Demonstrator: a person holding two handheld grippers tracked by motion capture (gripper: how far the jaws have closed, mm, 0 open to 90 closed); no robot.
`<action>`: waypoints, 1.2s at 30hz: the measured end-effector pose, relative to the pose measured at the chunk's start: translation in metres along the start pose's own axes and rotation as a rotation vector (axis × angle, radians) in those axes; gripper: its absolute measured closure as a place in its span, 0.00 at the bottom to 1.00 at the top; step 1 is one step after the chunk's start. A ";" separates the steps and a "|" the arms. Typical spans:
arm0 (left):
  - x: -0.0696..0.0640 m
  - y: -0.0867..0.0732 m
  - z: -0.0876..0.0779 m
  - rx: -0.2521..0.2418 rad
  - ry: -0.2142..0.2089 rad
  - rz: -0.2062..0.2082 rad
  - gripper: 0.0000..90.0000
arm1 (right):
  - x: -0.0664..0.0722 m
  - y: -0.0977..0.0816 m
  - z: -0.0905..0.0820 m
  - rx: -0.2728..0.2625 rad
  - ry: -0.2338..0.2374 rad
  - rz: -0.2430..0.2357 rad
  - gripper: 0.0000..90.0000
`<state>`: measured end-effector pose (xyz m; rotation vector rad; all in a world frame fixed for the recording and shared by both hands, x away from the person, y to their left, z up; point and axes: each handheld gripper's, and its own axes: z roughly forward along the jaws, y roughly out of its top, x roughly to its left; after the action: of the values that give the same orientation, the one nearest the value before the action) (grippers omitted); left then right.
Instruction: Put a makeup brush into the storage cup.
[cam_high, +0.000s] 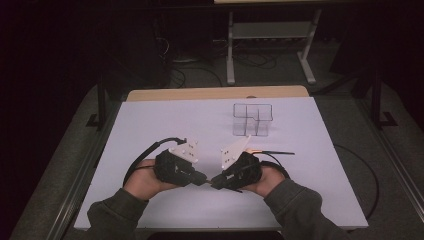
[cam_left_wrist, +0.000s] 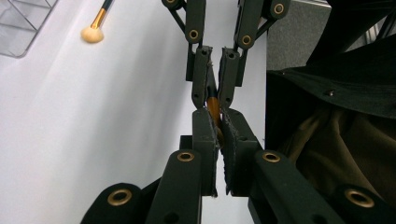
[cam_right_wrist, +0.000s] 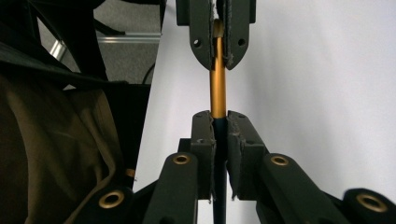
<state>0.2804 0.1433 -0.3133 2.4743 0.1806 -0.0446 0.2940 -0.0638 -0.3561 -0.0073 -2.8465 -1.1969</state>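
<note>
Tongs meet tip to tip low over my white desk (cam_high: 150, 125) in the high view: left tongs (cam_high: 204, 179), right tongs (cam_high: 215, 181). Clear organizer (cam_high: 252, 120) sits behind; a second brush (cam_high: 270, 151) lies by my right hand. Left gripper view: left tongs (cam_left_wrist: 217, 128) clamped on the gold-ferruled brush (cam_left_wrist: 213, 106). Right gripper view: right tongs (cam_right_wrist: 219, 126) clamped on the same brush (cam_right_wrist: 218, 79), held between both above the desk.
</note>
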 end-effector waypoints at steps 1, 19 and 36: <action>-0.001 0.001 -0.001 0.003 0.002 -0.001 0.94 | 0.001 0.001 0.000 0.002 0.000 -0.001 0.88; 0.003 -0.012 -0.019 -0.059 0.093 -0.055 0.75 | -0.017 -0.002 -0.014 -0.061 0.002 0.051 0.92; 0.003 -0.060 -0.024 -0.114 0.132 -0.161 0.68 | -0.049 -0.015 -0.054 -0.168 -0.096 0.167 0.92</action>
<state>0.2748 0.2050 -0.3312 2.3445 0.4268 0.0597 0.3448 -0.1124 -0.3312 -0.3113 -2.7471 -1.4297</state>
